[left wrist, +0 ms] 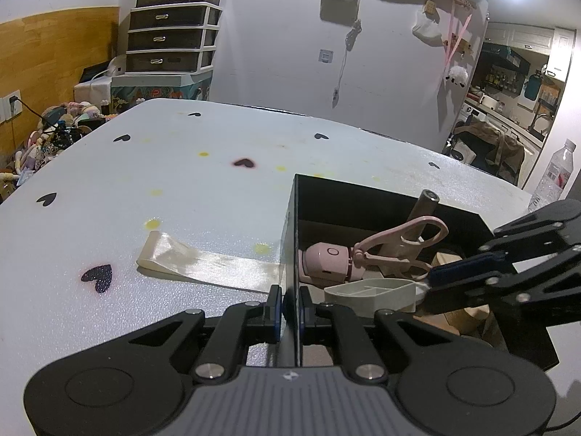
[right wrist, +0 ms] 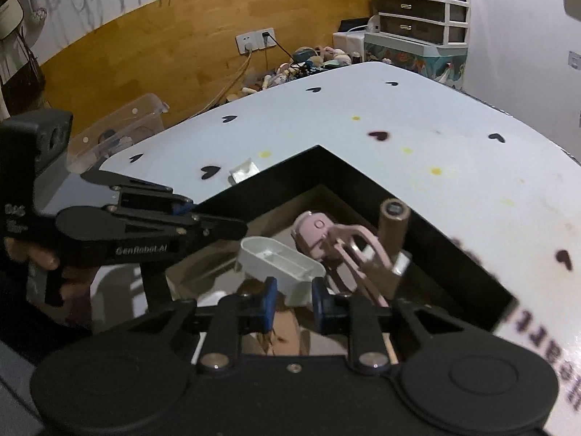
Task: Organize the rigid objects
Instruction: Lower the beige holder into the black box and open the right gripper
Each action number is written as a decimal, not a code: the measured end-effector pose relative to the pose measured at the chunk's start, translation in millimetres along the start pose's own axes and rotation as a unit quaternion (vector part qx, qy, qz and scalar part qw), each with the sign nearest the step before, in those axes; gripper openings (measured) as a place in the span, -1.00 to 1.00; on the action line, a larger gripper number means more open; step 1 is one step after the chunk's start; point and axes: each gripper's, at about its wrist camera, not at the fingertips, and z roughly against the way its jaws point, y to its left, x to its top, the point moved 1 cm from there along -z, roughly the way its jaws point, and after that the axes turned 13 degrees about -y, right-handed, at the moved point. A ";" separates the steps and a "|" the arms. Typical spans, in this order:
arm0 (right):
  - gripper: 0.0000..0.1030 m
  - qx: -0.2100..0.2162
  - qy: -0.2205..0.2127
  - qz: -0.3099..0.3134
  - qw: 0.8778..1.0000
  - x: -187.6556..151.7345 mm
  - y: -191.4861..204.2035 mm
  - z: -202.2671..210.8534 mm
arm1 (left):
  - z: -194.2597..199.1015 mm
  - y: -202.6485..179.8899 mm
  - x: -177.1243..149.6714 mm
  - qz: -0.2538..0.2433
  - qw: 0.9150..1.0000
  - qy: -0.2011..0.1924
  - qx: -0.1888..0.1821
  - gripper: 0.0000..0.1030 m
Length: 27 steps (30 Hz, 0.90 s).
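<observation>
A black open box [left wrist: 366, 196] stands on the white heart-print table [left wrist: 181, 181]. My left gripper [left wrist: 290, 307] is shut on the box's left wall, seen from the side in the right wrist view [right wrist: 196, 214]. My right gripper [right wrist: 293, 299] is shut on one end of a white divided tray [right wrist: 279, 258], which hangs over the box's inside [left wrist: 370, 290]. Inside the box lie a pink round device [left wrist: 326, 258], pink scissors [left wrist: 403, 243], a brown cylinder [right wrist: 392, 229] leaning upright, and some wooden pieces.
A shiny strip of tape [left wrist: 203, 265] lies on the table left of the box. A water bottle [left wrist: 552, 178] stands at the far right. Beyond the table are a clear plastic bin [right wrist: 123, 127], a drawer unit [left wrist: 170, 36] and floor clutter.
</observation>
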 end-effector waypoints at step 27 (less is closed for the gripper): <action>1.00 -0.084 -0.139 -0.029 0.986 -4.6 17.9 92.9 | -0.5 2.1 -1.9 0.001 1.000 -0.001 0.000 -0.82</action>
